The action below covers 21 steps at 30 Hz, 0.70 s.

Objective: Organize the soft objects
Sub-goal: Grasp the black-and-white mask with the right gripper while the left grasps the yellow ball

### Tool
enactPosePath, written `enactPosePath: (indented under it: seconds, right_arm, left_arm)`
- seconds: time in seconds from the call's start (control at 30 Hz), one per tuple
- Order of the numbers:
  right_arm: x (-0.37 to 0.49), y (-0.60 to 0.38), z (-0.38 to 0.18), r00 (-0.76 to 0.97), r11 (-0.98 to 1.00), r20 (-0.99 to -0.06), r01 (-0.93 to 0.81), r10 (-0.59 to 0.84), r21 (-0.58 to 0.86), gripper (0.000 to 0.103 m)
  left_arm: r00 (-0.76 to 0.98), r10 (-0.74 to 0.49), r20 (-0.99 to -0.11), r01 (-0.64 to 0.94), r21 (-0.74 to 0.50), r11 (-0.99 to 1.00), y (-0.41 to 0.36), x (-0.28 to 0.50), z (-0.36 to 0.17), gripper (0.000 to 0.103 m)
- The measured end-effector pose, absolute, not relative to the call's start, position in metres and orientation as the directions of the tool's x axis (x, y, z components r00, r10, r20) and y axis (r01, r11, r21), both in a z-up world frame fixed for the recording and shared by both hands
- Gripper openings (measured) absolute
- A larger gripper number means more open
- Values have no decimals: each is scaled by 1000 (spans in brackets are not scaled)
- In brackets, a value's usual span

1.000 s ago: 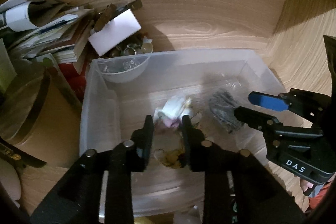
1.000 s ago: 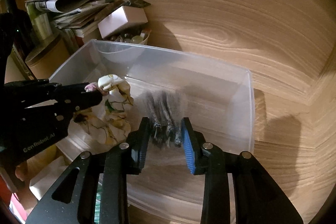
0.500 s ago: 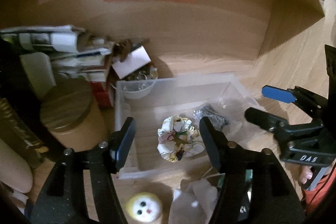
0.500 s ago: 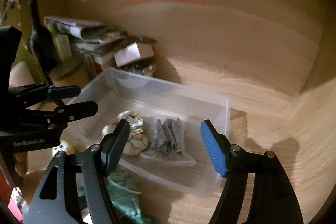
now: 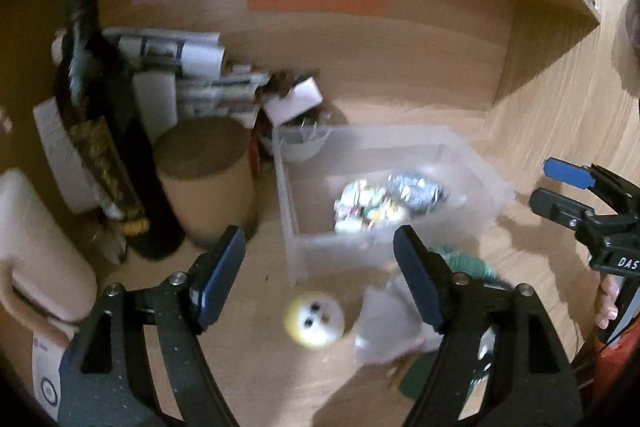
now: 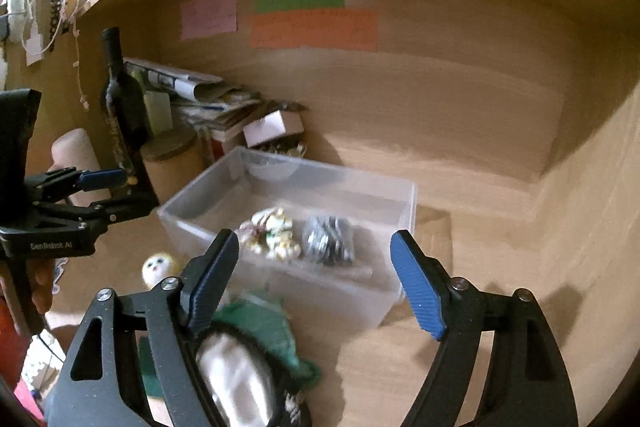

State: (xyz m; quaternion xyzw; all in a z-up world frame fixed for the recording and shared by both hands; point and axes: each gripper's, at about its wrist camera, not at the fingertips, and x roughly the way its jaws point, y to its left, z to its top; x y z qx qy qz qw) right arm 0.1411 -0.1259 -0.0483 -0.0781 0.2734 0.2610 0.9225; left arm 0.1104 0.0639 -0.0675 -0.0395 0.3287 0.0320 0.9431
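Soft objects are lying in two places: a floral fabric bundle (image 6: 273, 233) and a dark bagged item (image 6: 329, 241) are sitting side by side inside the clear plastic bin (image 6: 384, 301) on the wooden surface, while a yellow round toy with a white face (image 5: 313, 319) and a green knitted piece (image 6: 269, 327) are waiting outside it, just in front of its near wall. I am holding my left gripper (image 5: 320, 279) wide apart above the yellow toy, gripping nothing. My right gripper (image 6: 316, 283) is also spread wide and carrying nothing, hovering over the green piece. I am reading "DAS" on the right gripper's body in the left view, and "GenRobot.AI" on the left gripper's body in the right view. A dark wine bottle (image 6: 122, 115) is standing beside a cardboard cylinder (image 5: 208, 175); the writing on the pink, green and orange notes (image 6: 314, 29) is too blurred to read.
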Motion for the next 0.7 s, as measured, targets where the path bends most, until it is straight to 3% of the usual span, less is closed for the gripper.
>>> enactPosePath:
  seconds: [0.3, 0.53, 0.63, 0.7]
  right_arm:
    - [120, -140, -87, 635, 848, -627, -524, 450, 78, 74]
    - [110, -140, -117, 561, 841, -698, -529, 444, 110, 57]
    - [106, -136, -127, 536, 834, -725, -543, 432, 96, 38]
    - [104, -134, -130, 532, 833, -731, -547, 428, 90, 33]
  left_arm:
    - [703, 55, -709, -119, -41, 992, 71, 94, -114, 76]
    - [678, 40, -734, -122, -58, 991, 69, 92, -132, 74]
    - [670, 37, -741, -108, -48, 993, 66, 99, -135, 73]
    - [663, 36, -747, -105, -45, 993, 65, 106, -137, 72]
